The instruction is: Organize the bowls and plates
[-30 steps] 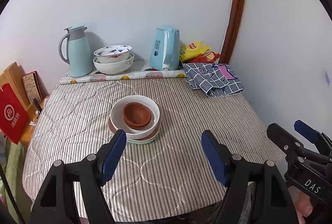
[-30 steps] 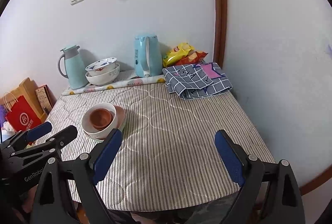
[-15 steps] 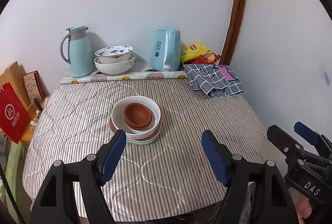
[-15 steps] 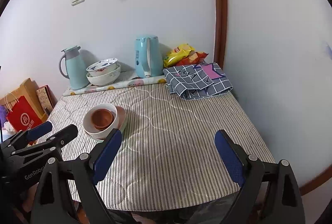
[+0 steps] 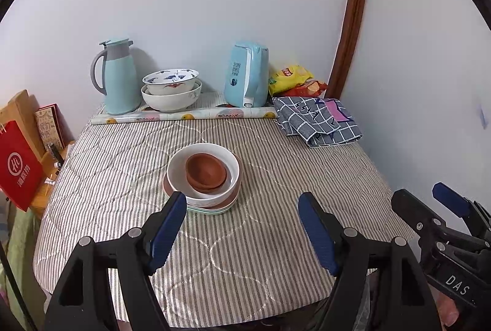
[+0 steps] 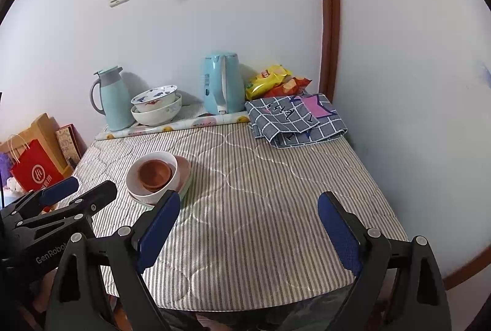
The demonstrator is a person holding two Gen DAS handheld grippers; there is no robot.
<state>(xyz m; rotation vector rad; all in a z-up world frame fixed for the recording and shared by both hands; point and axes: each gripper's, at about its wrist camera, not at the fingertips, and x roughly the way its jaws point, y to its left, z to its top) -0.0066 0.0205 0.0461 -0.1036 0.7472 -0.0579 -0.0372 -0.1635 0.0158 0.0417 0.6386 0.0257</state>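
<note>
Two brown bowls (image 5: pixel 206 174) nest in a white bowl (image 5: pixel 202 170) atop plates (image 5: pixel 211 208); both hand-held grippers, left (image 5: pixel 242 222) and right (image 6: pixel 249 226), gape empty.

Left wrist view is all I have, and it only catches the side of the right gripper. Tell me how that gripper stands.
Observer: The right gripper is open with nothing between its fingers, only striped tablecloth ahead of it.
Operator: Give me the bowl stack's place from that side.
Observer: The stack sits ahead and off to the left, just past the tip of the left finger, not between the two.
Operator: Now report the right-hand wall low down.
Observer: A brown skirting board runs along it, below the table's edge.
</note>
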